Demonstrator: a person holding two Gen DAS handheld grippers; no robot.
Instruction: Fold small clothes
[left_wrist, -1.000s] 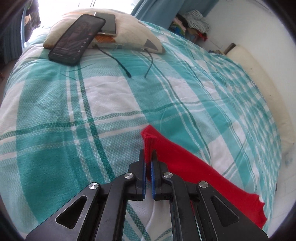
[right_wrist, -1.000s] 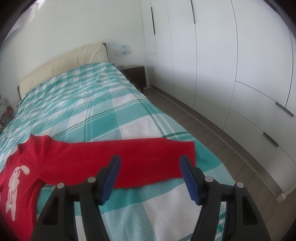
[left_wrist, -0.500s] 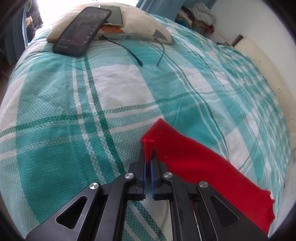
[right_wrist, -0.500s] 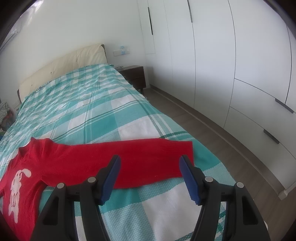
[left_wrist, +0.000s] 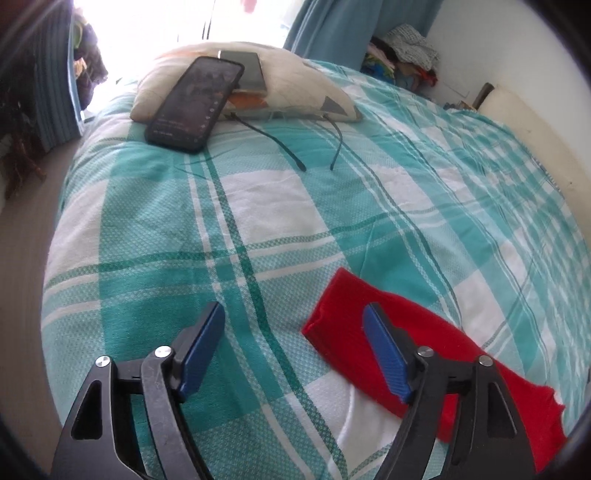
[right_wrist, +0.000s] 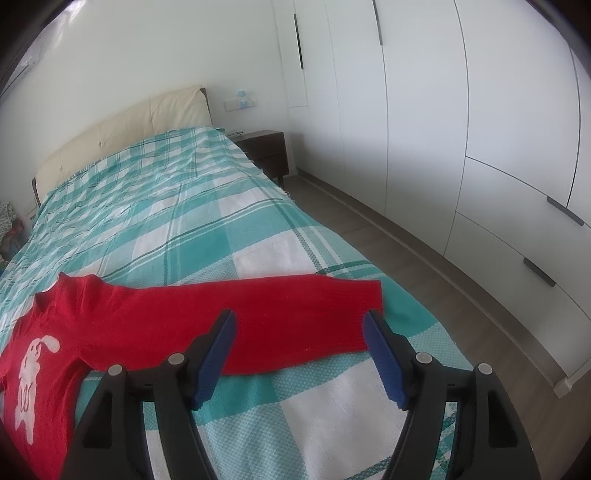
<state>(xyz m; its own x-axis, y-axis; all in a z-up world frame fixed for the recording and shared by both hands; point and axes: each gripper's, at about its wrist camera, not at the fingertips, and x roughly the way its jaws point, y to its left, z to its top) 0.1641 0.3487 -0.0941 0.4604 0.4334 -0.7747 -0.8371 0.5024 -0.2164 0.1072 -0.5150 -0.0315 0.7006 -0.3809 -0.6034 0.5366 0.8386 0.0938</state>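
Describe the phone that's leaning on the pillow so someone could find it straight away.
Start at the bed with the teal-and-white checked cover, then find the cream pillow by the bright window. The black phone leans on it, screen up, its lower end on the cover, larger than the device behind it.

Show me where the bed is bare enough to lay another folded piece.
Free: the checked bedspread between the red top and the headboard; also the stretch between the left sleeve's cuff and the phone. Crowded: the pillow corner, with phone and glasses.
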